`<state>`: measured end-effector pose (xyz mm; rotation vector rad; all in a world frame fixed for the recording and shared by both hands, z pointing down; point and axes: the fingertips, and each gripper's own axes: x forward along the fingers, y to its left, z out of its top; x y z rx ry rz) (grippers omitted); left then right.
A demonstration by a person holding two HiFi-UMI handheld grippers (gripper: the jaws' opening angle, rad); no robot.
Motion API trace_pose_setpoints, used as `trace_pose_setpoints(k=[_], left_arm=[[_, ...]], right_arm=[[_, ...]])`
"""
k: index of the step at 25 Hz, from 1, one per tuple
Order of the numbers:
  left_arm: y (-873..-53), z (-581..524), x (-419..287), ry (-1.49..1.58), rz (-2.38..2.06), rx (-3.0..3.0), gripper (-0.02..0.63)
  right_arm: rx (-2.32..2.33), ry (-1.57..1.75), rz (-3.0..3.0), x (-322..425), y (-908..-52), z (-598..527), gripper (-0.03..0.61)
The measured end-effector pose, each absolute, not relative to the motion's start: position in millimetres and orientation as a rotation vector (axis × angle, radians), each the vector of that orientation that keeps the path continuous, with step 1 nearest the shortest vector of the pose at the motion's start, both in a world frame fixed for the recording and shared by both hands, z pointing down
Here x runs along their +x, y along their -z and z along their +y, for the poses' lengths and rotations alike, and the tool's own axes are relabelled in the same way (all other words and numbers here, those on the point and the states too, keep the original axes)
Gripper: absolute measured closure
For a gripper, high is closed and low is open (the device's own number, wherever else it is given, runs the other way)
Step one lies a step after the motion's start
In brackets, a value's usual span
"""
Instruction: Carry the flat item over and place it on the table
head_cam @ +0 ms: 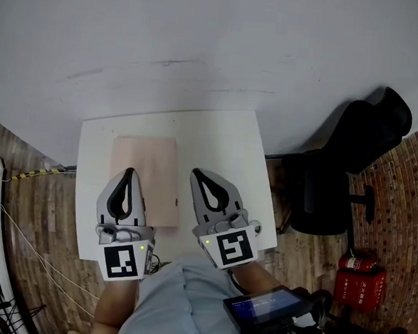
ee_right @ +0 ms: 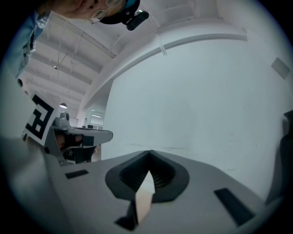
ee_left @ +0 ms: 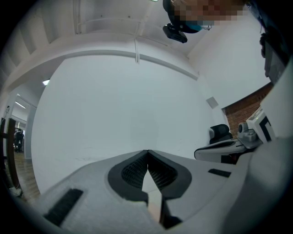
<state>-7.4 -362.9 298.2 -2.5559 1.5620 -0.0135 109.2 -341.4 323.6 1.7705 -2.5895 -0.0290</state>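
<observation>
A flat pale-pink sheet (head_cam: 155,173) lies on the small white table (head_cam: 225,139), left of its middle. My left gripper (head_cam: 129,170) hovers over the sheet's left edge, jaws shut with nothing between them. Just off the sheet's right edge hangs my right gripper (head_cam: 195,172), also shut and holding nothing. Both point toward the white wall. In the left gripper view the tips (ee_left: 147,151) meet, and a sliver of the pink sheet (ee_left: 156,208) shows through the gap below. The right gripper view has the same look: tips (ee_right: 149,152) touching, pink sheet (ee_right: 143,203) beneath.
A black office chair (head_cam: 352,158) stands right of the table, with a red fire extinguisher (head_cam: 358,280) on the wooden floor behind it. Cables (head_cam: 18,242) run along the floor at the left. The white wall rises just past the table's far edge.
</observation>
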Motion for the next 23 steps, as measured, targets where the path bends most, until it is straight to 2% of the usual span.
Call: trace_pose_setpoints(k=[23], left_arm=[[-299.8,-355.5,-2.2,0.022,1.535,-2.558,0.604]], right_arm=[[1.771,0.029,-2.583,106.7,-326.0,-335.6,0.574]])
